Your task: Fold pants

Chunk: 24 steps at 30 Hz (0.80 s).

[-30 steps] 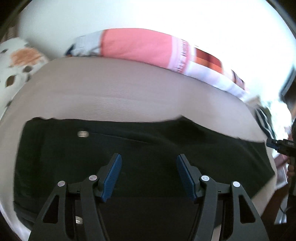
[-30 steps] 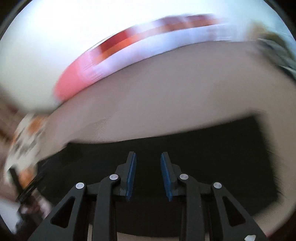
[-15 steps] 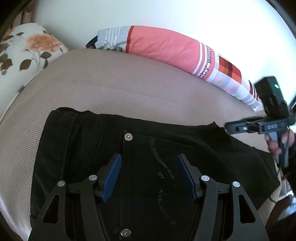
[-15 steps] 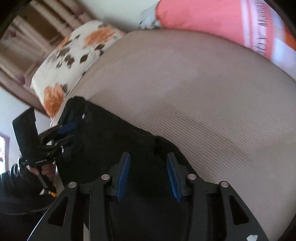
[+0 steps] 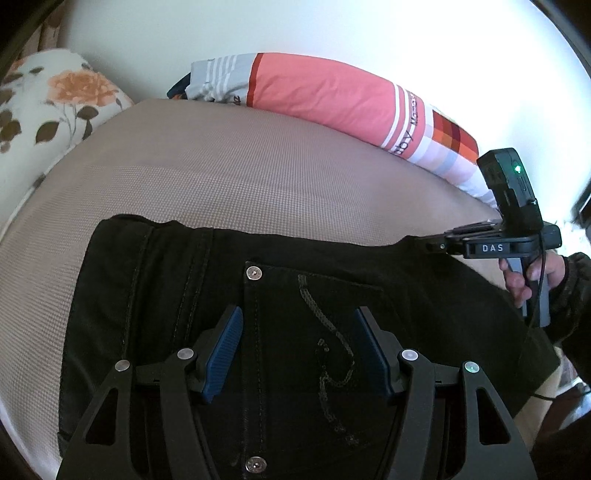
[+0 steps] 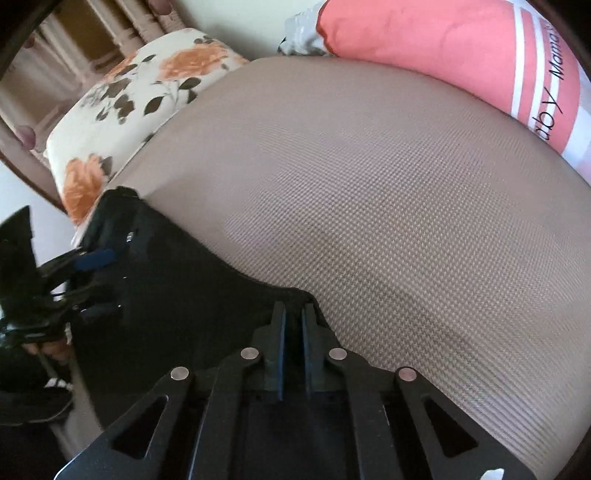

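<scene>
We see the black pants (image 5: pixel 314 295) lying flat on the bed (image 5: pixel 240 184). Our left gripper (image 5: pixel 297 349) hangs spread wide over the back pocket. Our right gripper (image 6: pixel 293 341), nearly pressed together, seems to pinch the pants' far edge.

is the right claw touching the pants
Touching: right wrist view shows the right claw nearly closed on the far edge of the black pants, fabric between its pads.

A bed (image 5: pixel 258 177) covered in taupe woven fabric is seen. A floral pillow (image 5: pixel 48 107) is set at its far left corner; a coral striped pillow (image 5: pixel 325 96) is laid along the far edge. The white wall (image 5: pixel 332 29) is brightly lit.
</scene>
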Available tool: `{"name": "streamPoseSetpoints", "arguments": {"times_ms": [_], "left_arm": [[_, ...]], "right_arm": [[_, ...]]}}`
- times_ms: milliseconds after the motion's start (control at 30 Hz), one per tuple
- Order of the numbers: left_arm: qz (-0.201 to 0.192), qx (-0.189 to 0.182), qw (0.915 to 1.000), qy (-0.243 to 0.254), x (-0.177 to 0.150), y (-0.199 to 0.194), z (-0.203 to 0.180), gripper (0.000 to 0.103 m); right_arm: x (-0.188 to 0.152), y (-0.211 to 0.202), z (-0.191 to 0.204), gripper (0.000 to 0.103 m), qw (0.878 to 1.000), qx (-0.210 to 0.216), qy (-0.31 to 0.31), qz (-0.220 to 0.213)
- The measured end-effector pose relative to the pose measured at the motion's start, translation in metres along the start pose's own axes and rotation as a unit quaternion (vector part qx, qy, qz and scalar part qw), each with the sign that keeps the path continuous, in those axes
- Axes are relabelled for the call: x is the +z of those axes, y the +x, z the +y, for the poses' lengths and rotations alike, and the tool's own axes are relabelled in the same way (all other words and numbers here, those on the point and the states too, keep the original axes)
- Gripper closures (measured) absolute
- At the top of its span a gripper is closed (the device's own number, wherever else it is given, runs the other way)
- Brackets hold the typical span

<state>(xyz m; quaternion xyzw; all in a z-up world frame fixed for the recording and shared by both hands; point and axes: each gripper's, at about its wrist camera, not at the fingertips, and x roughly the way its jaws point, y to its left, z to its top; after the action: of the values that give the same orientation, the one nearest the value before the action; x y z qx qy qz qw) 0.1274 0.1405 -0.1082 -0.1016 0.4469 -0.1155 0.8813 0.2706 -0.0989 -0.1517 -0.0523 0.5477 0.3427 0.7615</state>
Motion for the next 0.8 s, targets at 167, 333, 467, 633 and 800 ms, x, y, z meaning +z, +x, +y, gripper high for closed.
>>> {"name": "streamPoseSetpoints", "arguments": {"times_ms": [167,333,467,633,800], "left_arm": [[0.003,0.059,0.9960,0.066,0.007,-0.004,-0.031,0.040],[-0.019,-0.004,0.9916,0.128,0.028,-0.007,-0.082,0.040],[0.005,-0.051,0.9868,0.154,0.045,0.028,-0.119,0.040],[0.059,-0.066,0.9811,0.172,0.050,0.077,-0.152,0.047],[0.072,-0.044,0.9777,0.192,0.048,0.099,-0.166,0.056]], "right_arm": [[-0.005,-0.025,-0.003,0.070,0.998,-0.030,0.046,-0.038],[-0.033,-0.079,-0.009,0.070,0.989,-0.090,0.082,-0.081],[-0.077,-0.104,-0.024,0.069,0.977,-0.159,0.125,-0.074],[-0.129,-0.121,-0.043,0.069,0.962,-0.200,0.179,-0.057],[-0.160,-0.120,-0.051,0.070,0.951,-0.234,0.193,-0.054]]}}
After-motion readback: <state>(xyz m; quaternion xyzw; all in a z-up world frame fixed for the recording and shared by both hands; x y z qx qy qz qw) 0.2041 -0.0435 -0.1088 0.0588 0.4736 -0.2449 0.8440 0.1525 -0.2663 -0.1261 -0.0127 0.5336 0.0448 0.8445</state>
